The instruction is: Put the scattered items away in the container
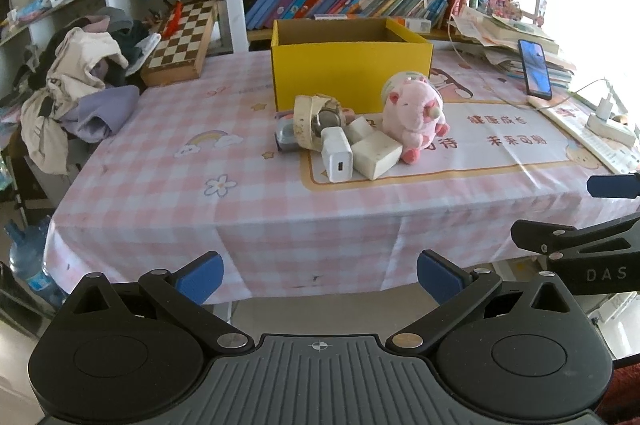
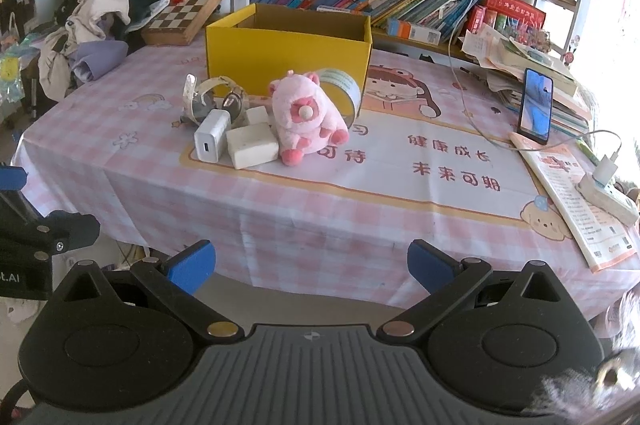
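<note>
With the left gripper [image 1: 318, 275] and right gripper [image 2: 310, 267] both spread wide and empty, the clustered items, pink plush [image 2: 306, 117] foremost, lie well ahead, touching the yellow box [image 2: 288, 53]; neighbours may be toppled during any grasp.

Left gripper [image 1: 318, 275]: jaws spread wide, nothing between the blue pads [image 1: 202, 277], pointing forward and downward. Right gripper [image 2: 310, 265]: jaws likewise spread wide and empty, blue pads [image 2: 190, 265] well apart. The two grippers sit side by side, each showing at the edge of the other's view.
</note>
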